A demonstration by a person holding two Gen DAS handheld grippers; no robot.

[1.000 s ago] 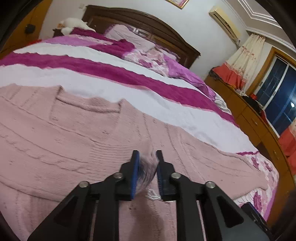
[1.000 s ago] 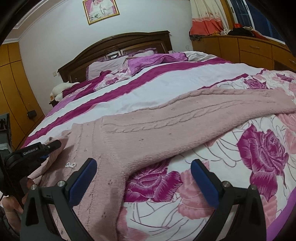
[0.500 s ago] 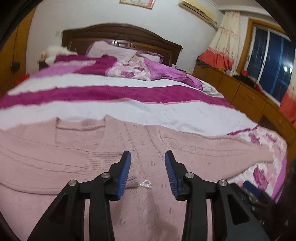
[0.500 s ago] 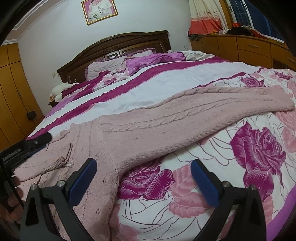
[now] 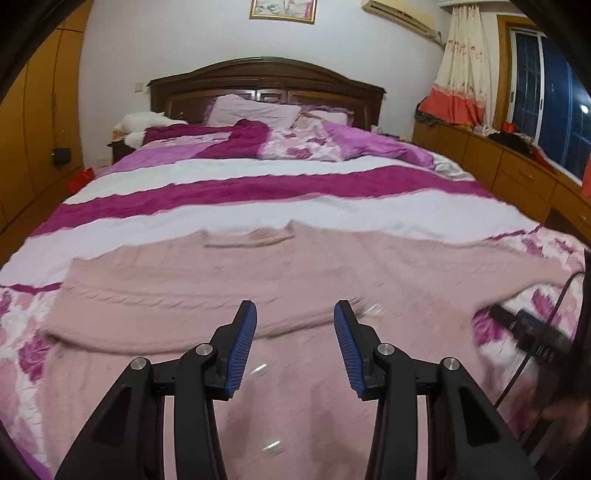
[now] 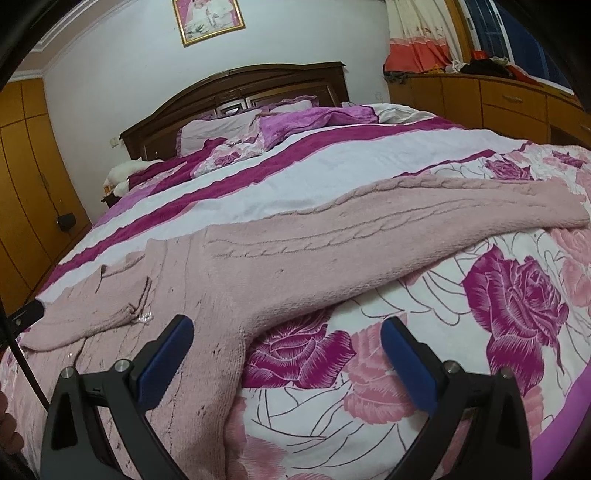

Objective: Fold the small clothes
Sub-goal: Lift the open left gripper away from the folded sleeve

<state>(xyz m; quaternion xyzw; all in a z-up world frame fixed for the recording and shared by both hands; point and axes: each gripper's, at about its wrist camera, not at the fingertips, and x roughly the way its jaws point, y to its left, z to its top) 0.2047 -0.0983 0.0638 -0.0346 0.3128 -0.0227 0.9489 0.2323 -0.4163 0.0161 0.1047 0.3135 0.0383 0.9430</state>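
Pink cable-knit wool: one sweater (image 5: 295,266) lies spread flat across the foot half of the bed (image 5: 258,206) in the left wrist view, its neckline toward 12 o'clock and its body running down to 6 o'clock under the camera. One sleeve is folded in across the chest from 9 o'clock, its cuff ending near a small shiny tag (image 5: 371,309) just beyond the right-hand fingertip. The other sleeve reaches out toward 3 o'clock. The left tool (image 5: 295,317) hangs over the sweater's middle, released, its two blue-padded fingers (image 5: 242,345) standing apart with nothing between them. At 3 o'clock part of the right tool (image 5: 532,334) shows, blurred, with a black cable. At 12 o'clock stand a dark wooden headboard (image 5: 266,79), two pillows and one framed picture (image 5: 282,9). This view is smeared, so finer detail is unclear.

In the right wrist view the same sweater (image 6: 295,266) fills the left and centre. One long sleeve runs from the shoulder out to 3 o'clock, flat on the rose-patterned bedspread (image 6: 517,302); the folded sleeve lies at 9 o'clock with the tag (image 6: 143,316) at its cuff. The right tool (image 6: 286,334) is released as well, its two fingers spread wide: the left-hand one sits over the sweater's side edge, the right-hand one over bare bedspread. A dark tip of the left tool (image 6: 31,314) shows at 9 o'clock. Wooden drawers (image 6: 498,99) line the wall at 2 o'clock.
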